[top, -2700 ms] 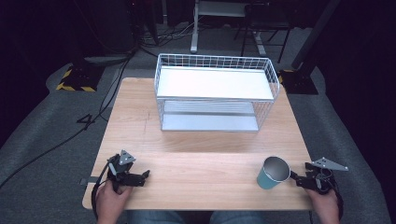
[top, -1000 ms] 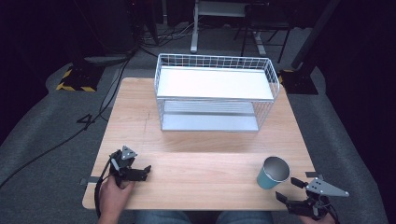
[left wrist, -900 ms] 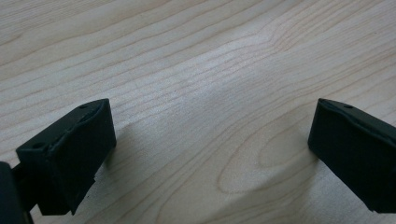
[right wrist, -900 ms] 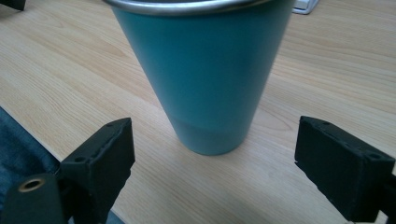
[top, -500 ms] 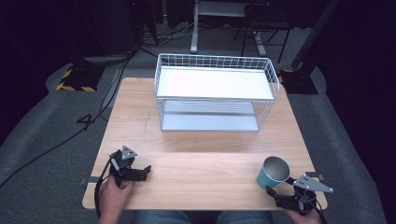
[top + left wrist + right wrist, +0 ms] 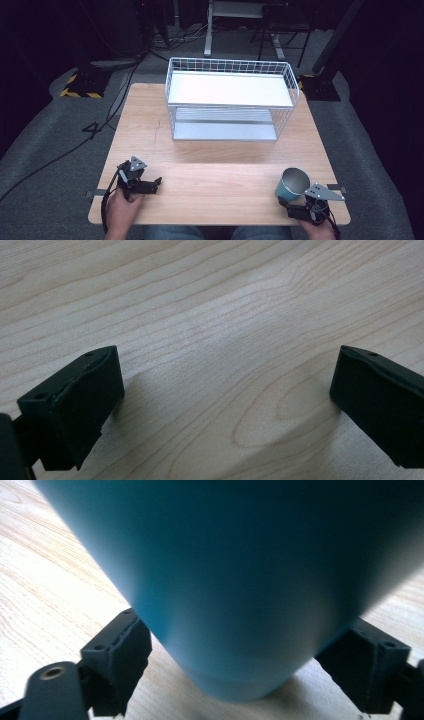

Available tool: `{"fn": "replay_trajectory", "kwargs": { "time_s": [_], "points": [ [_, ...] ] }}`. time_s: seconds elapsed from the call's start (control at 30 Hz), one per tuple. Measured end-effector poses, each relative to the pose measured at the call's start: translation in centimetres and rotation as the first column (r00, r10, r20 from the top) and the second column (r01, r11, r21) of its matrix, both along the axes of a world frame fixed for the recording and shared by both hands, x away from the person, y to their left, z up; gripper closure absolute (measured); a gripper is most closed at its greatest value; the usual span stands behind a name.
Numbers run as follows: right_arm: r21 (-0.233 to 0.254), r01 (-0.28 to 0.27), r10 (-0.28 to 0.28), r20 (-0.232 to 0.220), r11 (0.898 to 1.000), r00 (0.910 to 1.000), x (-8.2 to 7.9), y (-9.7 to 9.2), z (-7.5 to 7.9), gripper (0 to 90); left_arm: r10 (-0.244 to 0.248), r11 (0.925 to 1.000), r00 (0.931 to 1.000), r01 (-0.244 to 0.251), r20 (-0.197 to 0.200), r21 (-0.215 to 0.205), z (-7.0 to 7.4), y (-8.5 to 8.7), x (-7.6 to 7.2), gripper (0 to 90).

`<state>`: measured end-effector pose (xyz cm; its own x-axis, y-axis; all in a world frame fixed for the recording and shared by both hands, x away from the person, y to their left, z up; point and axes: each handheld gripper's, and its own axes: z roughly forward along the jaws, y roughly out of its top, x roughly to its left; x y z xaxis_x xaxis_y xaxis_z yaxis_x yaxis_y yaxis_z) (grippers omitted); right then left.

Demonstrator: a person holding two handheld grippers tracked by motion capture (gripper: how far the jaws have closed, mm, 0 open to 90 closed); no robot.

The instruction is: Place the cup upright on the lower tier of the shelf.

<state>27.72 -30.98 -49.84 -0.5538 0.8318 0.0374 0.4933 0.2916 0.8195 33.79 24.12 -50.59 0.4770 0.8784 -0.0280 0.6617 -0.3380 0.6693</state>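
Observation:
A teal cup with a metal-looking inside stands upright near the table's front right corner. My right gripper sits just in front of it at the table edge, held by a hand. In the right gripper view the cup looms close, and the right gripper is open with one jaw on each side of the cup's base. I cannot tell whether the jaws touch it. My left gripper rests at the front left, pointing right. In its own view the left gripper is wide open over bare wood.
A white wire shelf rack with two levels stands at the back middle of the wooden table. Dark floor, cables and stand legs surround the table. The table edge runs right behind my right gripper.
My right gripper has swung from the cup's right side round to its near side and come in, so its jaws now flank the cup's base. The left gripper has barely moved.

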Motion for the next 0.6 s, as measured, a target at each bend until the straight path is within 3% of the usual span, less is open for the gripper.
{"fn": "replay_trajectory", "kwargs": {
  "time_s": [0.23, 0.6],
  "points": [
    [-0.017, 0.008, -0.008, 0.018, 1.0, 0.9998, 0.14, 0.23, -0.14, 24.4, 0.0, 1.0, 1.0, 0.0, 0.0, 0.0, 0.0, 0.0, 0.0, 1.3],
    [0.02, 0.006, -0.006, 0.013, 1.0, 0.9999, 0.34, -0.18, -0.27, 25.4, 0.0, 1.0, 1.0, 0.0, 0.0, 0.0, 0.0, 0.0, 0.0, 1.3]
  ]
}}
